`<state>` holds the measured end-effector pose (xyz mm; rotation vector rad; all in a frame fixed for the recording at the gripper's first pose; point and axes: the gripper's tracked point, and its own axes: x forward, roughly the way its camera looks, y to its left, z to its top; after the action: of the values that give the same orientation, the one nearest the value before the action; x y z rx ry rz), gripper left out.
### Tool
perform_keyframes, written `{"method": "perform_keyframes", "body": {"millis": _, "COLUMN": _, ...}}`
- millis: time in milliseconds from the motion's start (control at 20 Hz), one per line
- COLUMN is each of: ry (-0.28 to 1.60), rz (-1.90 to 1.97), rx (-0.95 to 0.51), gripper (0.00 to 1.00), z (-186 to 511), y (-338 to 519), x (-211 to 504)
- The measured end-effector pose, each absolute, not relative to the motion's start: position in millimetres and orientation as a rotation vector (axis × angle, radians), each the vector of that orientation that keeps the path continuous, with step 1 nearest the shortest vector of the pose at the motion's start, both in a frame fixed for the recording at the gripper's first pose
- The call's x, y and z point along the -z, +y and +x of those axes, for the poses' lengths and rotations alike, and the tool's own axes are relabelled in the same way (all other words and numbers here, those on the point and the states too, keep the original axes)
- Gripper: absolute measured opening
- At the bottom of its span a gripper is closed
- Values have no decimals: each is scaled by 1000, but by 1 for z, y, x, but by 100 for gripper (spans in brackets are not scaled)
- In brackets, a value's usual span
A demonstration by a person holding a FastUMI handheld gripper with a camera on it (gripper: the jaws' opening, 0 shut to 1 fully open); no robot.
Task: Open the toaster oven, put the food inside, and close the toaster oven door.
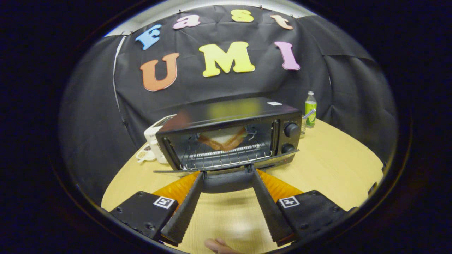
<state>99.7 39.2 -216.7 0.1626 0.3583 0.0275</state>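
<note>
White appliance (154, 135) mostly hidden behind toaster oven (229, 134), food (223, 138) blurred behind rack wires, bottle (310, 109) base cut by oven corner, cup (145, 154) too small to read, tool (227, 173) fingertips spread at door handle (227, 173), contact unclear, fingertip (218, 246) cut off below

Oven mouth unobstructed above lowered door (226, 168); sandwich (223, 139) occupies the rack's rear. Gripper (227, 171) fingers spread, straddling the door handle (227, 173) — bare table (339, 165) alongside.
</note>
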Motion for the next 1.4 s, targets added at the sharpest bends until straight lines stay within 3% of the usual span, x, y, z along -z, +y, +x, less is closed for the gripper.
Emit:
{"method": "perform_keyframes", "body": {"millis": 450, "ry": 211, "rz": 203, "rx": -47, "gripper": 92, "z": 109, "y": 30, "x": 183}}
{"method": "perform_keyframes", "body": {"millis": 950, "ry": 28, "rz": 173, "rx": -52, "gripper": 92, "z": 36, "y": 12, "x": 78}}
{"method": "perform_keyframes", "body": {"millis": 1400, "ry": -42, "rz": 154, "rx": -51, "gripper": 92, "z": -23, "y": -4, "x": 27}}
